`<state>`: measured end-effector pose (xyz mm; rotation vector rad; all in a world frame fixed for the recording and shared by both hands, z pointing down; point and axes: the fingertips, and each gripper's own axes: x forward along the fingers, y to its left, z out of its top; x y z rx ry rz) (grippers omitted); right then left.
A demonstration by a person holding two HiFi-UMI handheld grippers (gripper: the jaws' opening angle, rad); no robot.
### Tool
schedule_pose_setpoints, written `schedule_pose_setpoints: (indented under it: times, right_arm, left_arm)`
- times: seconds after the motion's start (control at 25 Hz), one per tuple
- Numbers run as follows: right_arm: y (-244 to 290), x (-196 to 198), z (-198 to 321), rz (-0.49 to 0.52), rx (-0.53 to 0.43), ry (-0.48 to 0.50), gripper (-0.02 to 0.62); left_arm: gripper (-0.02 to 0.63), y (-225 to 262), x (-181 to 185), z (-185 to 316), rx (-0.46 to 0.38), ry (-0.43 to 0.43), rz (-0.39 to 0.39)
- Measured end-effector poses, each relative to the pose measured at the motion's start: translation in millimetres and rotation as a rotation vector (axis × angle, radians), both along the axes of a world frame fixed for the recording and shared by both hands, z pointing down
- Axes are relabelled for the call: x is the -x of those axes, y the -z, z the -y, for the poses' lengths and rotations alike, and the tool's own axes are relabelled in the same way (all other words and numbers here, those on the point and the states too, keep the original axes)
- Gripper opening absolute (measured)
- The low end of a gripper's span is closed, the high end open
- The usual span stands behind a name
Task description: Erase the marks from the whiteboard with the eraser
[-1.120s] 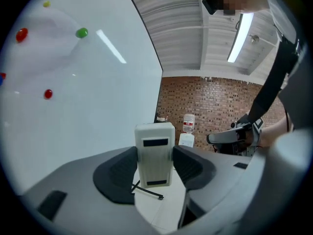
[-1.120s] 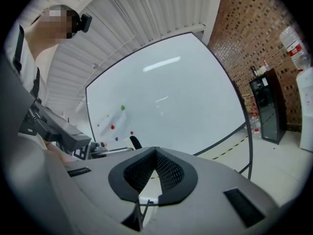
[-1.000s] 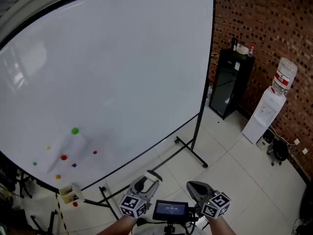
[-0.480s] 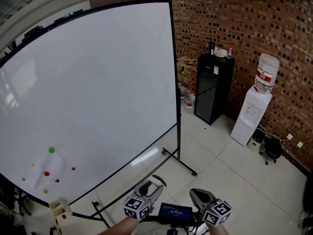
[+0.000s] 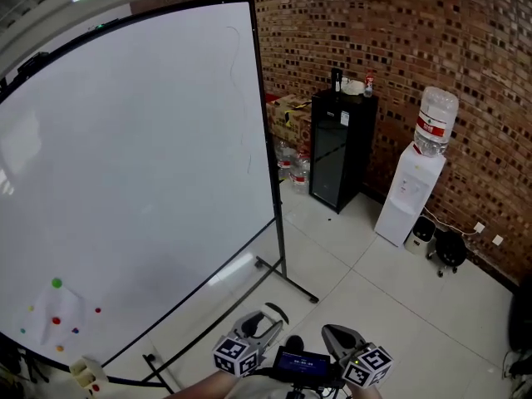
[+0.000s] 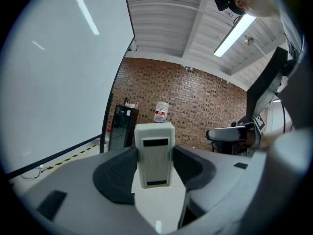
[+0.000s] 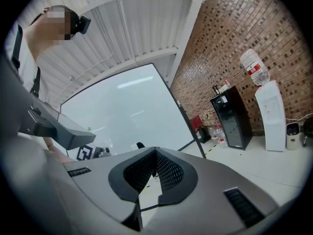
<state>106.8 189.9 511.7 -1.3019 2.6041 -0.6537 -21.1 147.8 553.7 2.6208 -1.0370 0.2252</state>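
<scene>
The whiteboard [image 5: 125, 156] fills the left of the head view, and a thin dark pen line [image 5: 245, 131] runs down it near its right edge. Several coloured magnets, among them a green one [image 5: 56, 283], sit at its lower left. Both grippers show at the bottom edge, well short of the board. My left gripper [image 5: 262, 322] [image 6: 155, 155] is shut on a white block eraser [image 6: 155, 153] that stands upright between its pads. My right gripper [image 5: 337, 337] [image 7: 155, 154] has its tips together and holds nothing. The board [image 7: 132, 111] also shows beyond the right jaws.
The board's stand foot [image 5: 287, 274] juts onto the tiled floor. A black cabinet [image 5: 337, 152], cardboard boxes [image 5: 287, 110], a water dispenser [image 5: 411, 189] and a black stool [image 5: 449, 252] line the brick wall on the right. A small holder [image 5: 83, 372] hangs at the board's lower left.
The board has slid left in the head view and its right edge with the pen line has come into sight. Both grippers stay side by side at the bottom, eraser still held.
</scene>
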Motion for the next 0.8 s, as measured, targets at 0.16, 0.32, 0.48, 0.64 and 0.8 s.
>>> schedule_pose_setpoints:
  times: [0.16,0.32,0.48,0.64,0.8]
  right_arm:
    - [8.2,-33.3,61.6,-0.037,-0.016,-0.038,0.011]
    - [11.3,-69.4,118.3,-0.049,-0.016,-0.091,0.011]
    - [17.3,-80.7,182.1,-0.063,-0.03,-0.102,0.011]
    - [18.2,-91.1,245.8,-0.075,-0.028,-0.083,0.011]
    - [29.9,-86.1,289.0,-0.061,-0.05,-0.082,0.011]
  left_arm:
    - [0.235,-5.3,-43.4,74.0,0.009,-0.048,-0.015]
    - [0.236,6.0,-81.0,137.2,-0.005,-0.088,-0.052]
    - [0.236,11.5,-97.3,199.1,-0.028,-0.12,-0.047]
    - [0.236,18.2,-105.5,262.5,-0.036,-0.094,-0.051]
    - [0.236,31.2,-94.8,300.3,-0.069,-0.076,-0.033]
